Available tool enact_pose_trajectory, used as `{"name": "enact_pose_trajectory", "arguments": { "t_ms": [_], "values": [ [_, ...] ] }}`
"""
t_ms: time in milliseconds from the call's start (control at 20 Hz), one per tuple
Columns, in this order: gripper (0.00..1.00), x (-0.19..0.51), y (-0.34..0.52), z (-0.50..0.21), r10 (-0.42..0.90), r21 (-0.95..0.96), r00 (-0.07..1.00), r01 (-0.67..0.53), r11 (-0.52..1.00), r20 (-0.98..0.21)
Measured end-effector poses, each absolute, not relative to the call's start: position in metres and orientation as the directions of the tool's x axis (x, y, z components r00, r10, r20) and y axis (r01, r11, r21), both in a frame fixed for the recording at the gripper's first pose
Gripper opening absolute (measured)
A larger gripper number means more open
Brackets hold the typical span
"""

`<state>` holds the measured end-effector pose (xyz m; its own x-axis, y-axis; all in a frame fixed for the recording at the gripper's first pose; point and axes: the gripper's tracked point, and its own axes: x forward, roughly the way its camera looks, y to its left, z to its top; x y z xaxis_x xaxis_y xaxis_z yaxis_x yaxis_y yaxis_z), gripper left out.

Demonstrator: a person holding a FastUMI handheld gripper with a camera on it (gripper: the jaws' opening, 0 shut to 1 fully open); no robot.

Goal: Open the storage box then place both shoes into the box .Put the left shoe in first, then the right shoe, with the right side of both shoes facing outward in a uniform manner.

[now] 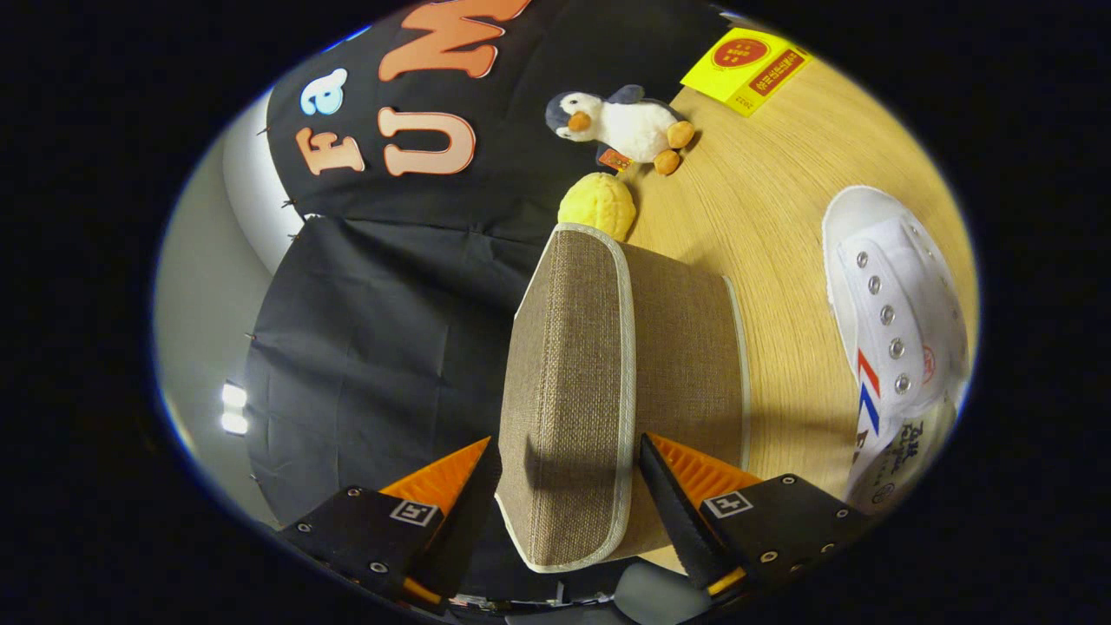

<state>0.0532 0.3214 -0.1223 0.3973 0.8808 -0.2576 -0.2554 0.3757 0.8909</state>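
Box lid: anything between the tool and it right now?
Nothing visible. The tool has its fingers on either side of the brown fabric lid, which stands raised between them. I cannot tell whether both press on it. The white shoe lies off to one side on the table.

1 storage box (608, 382), 1 white shoe (898, 321), 1 penguin toy (621, 121), 1 yellow card (746, 69)

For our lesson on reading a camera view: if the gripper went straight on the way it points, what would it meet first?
The gripper would meet the brown fabric lid first; it already lies between the open fingers. Whether they touch it is unclear.
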Motion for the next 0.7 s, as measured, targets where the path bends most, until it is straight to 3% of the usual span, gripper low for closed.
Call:
{"name": "enact_pose_trajectory", "arguments": {
  "t_ms": [150,350,450,500,700],
  "values": [
    [0.89,0.052,0.319,-0.118,0.885,0.910,0.398,-0.223,0.349,-0.242],
    [0.68,0.051,0.308,-0.114,0.878,0.905,0.412,-0.227,0.359,-0.244],
    [0.49,0.052,0.301,-0.110,0.872,0.909,0.427,-0.216,0.356,-0.240],
    [0.35,0.051,0.298,-0.106,0.875,0.914,0.428,-0.217,0.344,-0.227],
    [0.10,0.045,0.301,-0.068,0.893,0.930,0.431,-0.258,0.261,-0.131]
  ]
}}
